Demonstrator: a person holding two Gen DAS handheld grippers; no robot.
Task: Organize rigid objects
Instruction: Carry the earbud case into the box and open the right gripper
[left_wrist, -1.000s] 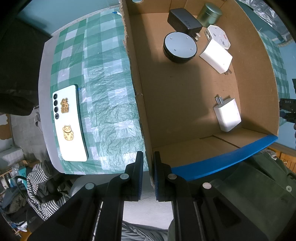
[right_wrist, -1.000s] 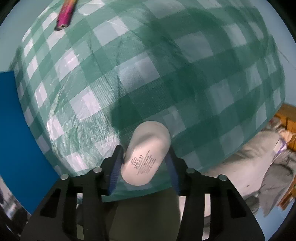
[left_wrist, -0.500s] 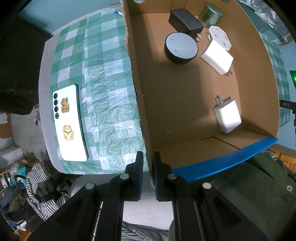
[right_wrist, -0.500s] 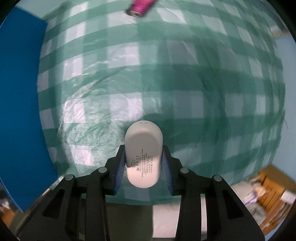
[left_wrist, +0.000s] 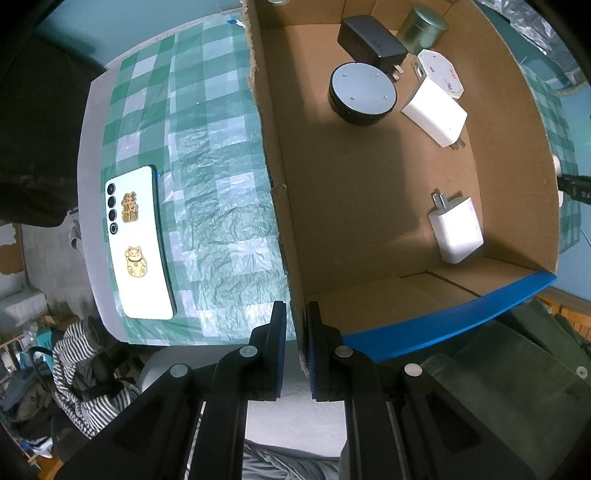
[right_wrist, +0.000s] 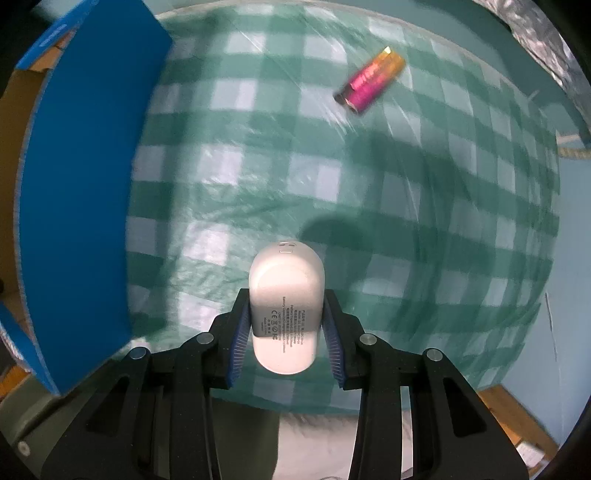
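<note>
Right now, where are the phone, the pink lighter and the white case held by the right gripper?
phone (left_wrist: 139, 243), left wrist view, middle of its white back.
pink lighter (right_wrist: 370, 81), right wrist view, middle of its body.
white case (right_wrist: 285, 302), right wrist view, its printed face.

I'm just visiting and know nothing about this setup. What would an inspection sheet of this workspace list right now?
Surface: green-checked tablecloth, wrinkled.
Job's things: cardboard box holding a black puck, black adapter, green tin, two white chargers and a white hexagonal device; white phone and pink lighter lie on the cloth outside it.
Clutter: nothing seen.
Grippers: left gripper clamps the box wall; right gripper holds a white oval case.
Cables: nothing seen.
Surroundings: striped clothing.
</note>
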